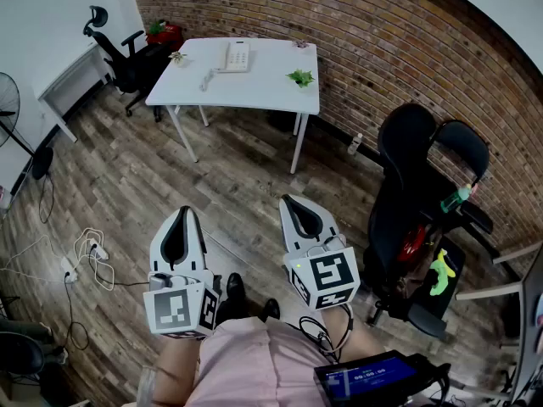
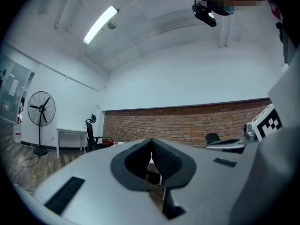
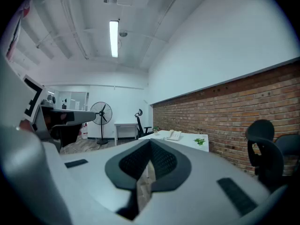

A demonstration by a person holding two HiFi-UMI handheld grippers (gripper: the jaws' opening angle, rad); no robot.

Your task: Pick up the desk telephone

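The table [image 1: 254, 87] stands by the brick wall, well ahead. The phone [image 1: 235, 57] lies near its far edge, lengthwise away from us. The left gripper [image 1: 181, 214] and right gripper [image 1: 293, 202] are pressed together and empty, neither clearly nearer.

We see a white counter [image 1: 263, 85] at the far side of a wooden floor [image 1: 153, 176], against a brick wall [image 1: 382, 41]. A small green plant [image 1: 300, 78] sits on its right part. A black office chair [image 1: 127, 58] stands to its left, and another black chair [image 1: 416, 185] stands nearer on the right. White cables [image 1: 89, 257] lie on the floor, near left.
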